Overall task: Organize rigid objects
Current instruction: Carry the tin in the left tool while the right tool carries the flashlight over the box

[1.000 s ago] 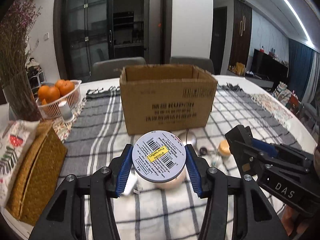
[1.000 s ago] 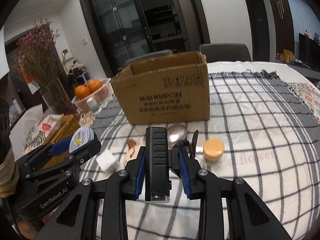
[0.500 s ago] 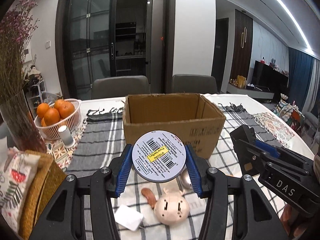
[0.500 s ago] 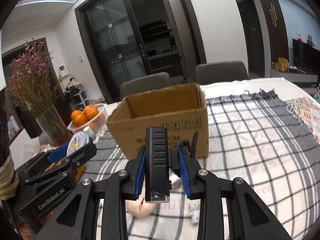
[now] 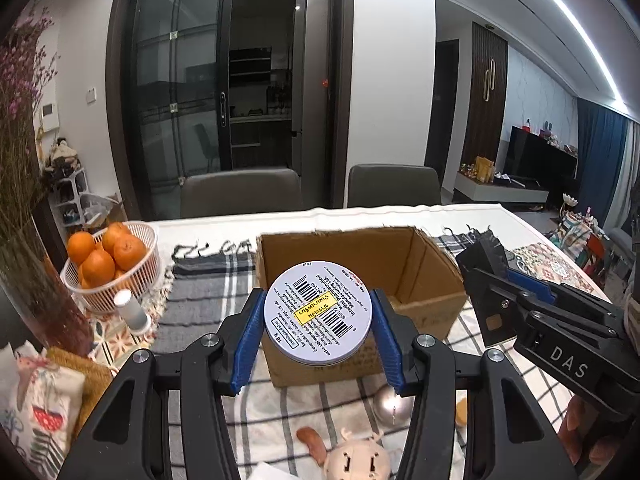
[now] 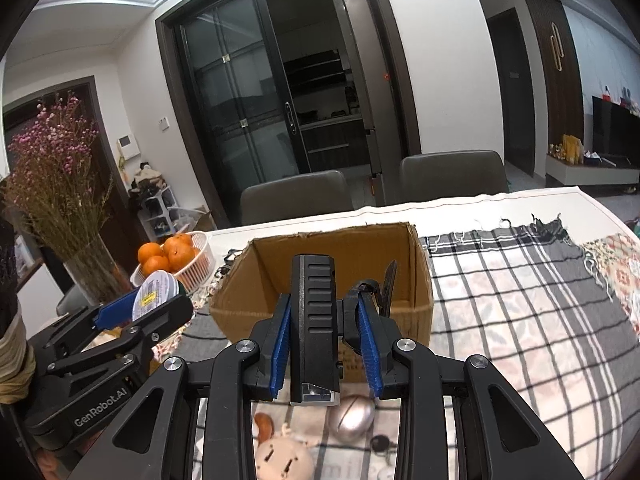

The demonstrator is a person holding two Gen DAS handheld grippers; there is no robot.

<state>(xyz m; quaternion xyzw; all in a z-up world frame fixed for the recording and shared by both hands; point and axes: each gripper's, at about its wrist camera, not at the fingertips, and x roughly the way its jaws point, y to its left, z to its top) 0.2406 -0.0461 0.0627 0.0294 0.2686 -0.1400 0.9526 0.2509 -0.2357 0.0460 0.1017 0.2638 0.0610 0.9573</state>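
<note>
The left gripper [image 5: 318, 334] clamps a round white tin [image 5: 318, 314], label with barcodes facing the camera, held above the near wall of the open cardboard box [image 5: 420, 264]. The right gripper [image 6: 323, 346] grips a black ribbed rectangular device [image 6: 314, 320] and a black clip [image 6: 386, 286], also over the box's near edge. On the checked tablecloth [image 6: 500, 300] near the box lie a silver egg-shaped object [image 6: 352, 416] and a beige cartoon figurine [image 5: 358, 458]. A basket of oranges [image 5: 110, 264] stands far left.
</note>
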